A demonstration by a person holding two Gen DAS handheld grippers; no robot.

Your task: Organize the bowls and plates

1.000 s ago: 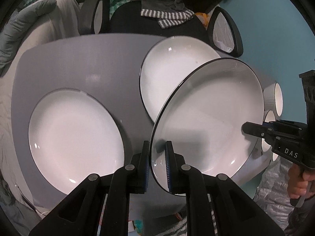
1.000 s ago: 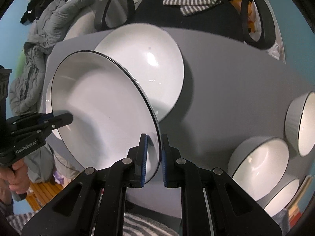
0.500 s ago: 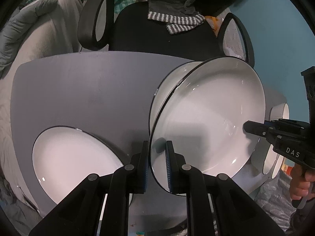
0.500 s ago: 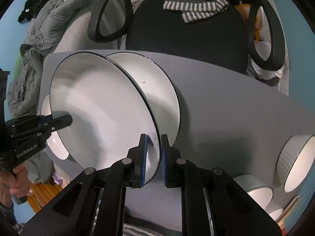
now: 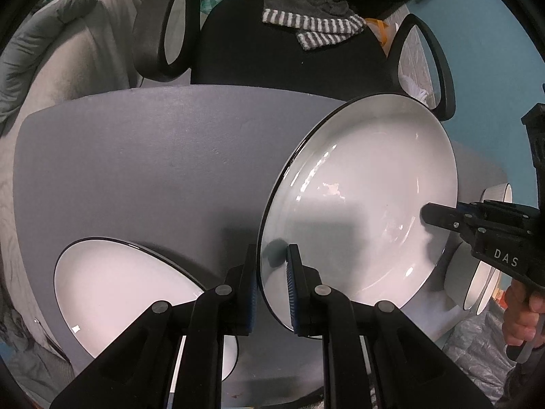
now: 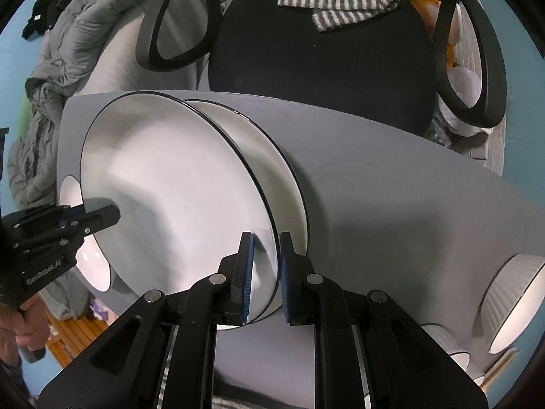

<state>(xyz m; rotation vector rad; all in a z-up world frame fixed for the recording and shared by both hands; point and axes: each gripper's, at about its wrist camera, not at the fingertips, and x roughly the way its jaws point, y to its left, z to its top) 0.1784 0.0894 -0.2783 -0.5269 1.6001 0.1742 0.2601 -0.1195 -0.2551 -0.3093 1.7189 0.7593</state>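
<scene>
White plate (image 5: 361, 204), black-rimmed: held tilted above grey table (image 5: 136, 156), rim clamped on opposite sides by left gripper (image 5: 270, 286) and right gripper (image 6: 264, 279). Second plate (image 6: 272, 170) lies directly beneath it.

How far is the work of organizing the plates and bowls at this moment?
Nothing looks stacked yet. In hand: the left gripper and right gripper both clamp one white plate by opposite rims, held tilted just over a second plate on the grey table. Left to do: set it down, then add the third plate and gather the ribbed bowls at the table's right edge.
</scene>
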